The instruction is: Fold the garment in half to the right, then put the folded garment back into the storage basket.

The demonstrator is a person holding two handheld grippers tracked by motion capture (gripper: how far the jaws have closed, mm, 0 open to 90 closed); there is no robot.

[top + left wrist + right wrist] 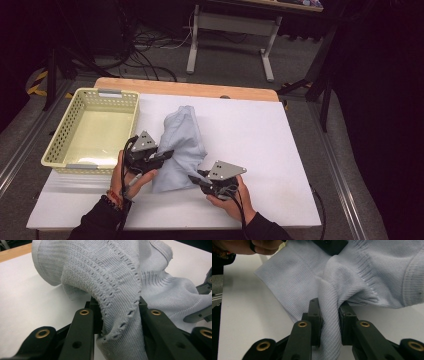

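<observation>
L gripper: the left gripper (167, 153) has its jaws part-closed and clamped on a bunched fold of the sweater (181, 145); in the left gripper view (115, 312) the knit fills the gap, pressed by both pads.
R gripper: the right gripper (198, 176) is narrowed onto a pinch of the same sweater; in the right gripper view (329, 317) the fabric is squeezed between the two pads.
Sweater place: mid-table on the white table cover (260, 145), from the centre down toward 6 o'clock; L gripper grips its 9 o'clock edge, R gripper its 5 o'clock corner.
High view extra: shows the whole layout, w/ the basket (60, 145) at 9 o'clock of the sweater, just beside it, the wood table edge (200, 90) at 12 o'clock, both hands and a grey three-cornered plate atop each gripper.
L gripper view extra: close knit detail (110, 272), a row of eyelet holes along a curved seam, ribbed band at top; part of the other gripper at 3 o'clock.
R gripper view extra: fine diagonal rib (294, 285), a flat folded panel, a thicker ribbed cuff at 3 o'clock; the person's left hand (249, 246) at 11 o'clock.
Materials: sweater is pale blue-grey soft knit, crumpled into a tall lump; basket is pale yellow plastic, rectangular, perforated walls; jaws are black, hard, w/ brass-coloured rivets.
</observation>
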